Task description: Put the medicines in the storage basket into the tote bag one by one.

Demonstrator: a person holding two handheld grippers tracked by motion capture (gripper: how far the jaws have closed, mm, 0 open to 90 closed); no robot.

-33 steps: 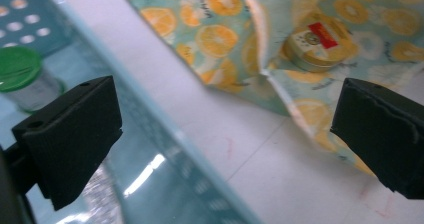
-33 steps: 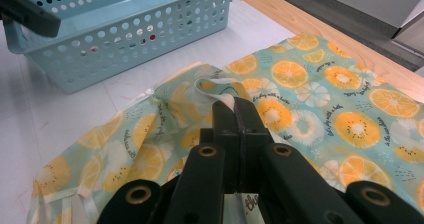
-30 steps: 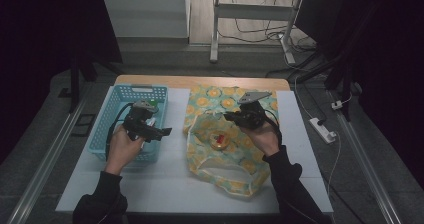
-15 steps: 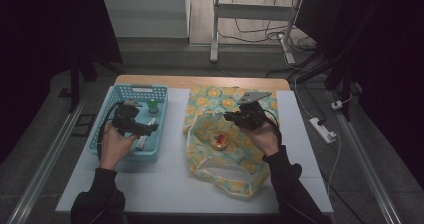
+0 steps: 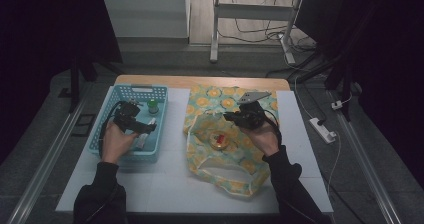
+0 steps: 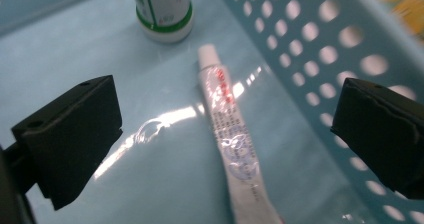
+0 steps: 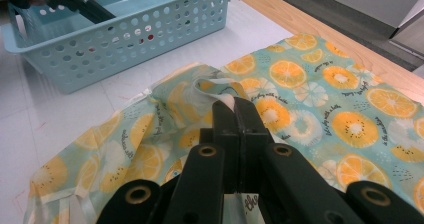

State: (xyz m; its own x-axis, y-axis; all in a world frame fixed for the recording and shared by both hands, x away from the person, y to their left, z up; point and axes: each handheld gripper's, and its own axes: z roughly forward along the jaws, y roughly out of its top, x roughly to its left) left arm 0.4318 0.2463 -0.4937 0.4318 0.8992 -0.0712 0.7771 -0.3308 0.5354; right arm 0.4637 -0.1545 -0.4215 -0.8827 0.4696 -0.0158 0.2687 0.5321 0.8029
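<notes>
tube (image 6: 231,146) print blurred and its tail cut off at the bottom edge; bottle (image 6: 162,8) top cropped; round item in bag (image 5: 219,140) too small to identify.

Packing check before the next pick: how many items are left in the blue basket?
2. A white tube lies flat on the floor of the blue basket, between the open left tongs; a green-banded bottle stands just beyond it. Others may be hidden.

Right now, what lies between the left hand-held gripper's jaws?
In the left gripper view, the white tube lies flat on the basket floor between the open jaws of the left hand-held gripper.
</notes>
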